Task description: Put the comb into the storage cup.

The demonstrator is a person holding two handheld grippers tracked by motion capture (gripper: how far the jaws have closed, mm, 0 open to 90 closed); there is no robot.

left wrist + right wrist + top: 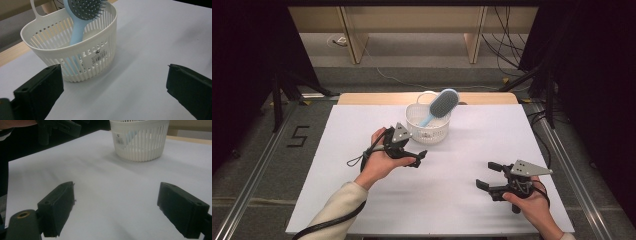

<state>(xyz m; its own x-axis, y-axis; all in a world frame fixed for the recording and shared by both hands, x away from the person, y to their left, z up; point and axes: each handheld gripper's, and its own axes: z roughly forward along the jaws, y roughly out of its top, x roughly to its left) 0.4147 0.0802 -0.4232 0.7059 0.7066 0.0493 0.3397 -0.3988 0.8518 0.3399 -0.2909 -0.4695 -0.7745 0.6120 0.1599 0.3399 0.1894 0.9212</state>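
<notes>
Two grippers sit over the white table (362, 200) in the high view: left gripper (418, 158) beside the basket (428, 131) holding a blue hairbrush (440, 105), right gripper (486, 176) apart. Left gripper view: jaws wide, empty, basket ahead. Right gripper view: jaws wide, empty.

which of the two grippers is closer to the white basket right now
The left gripper, held just in front of the basket holding the blue hairbrush. The right gripper sits farther back, near the table's front edge.

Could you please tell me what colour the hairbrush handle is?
Light blue; the hairbrush handle shows best in the left gripper view.
</notes>
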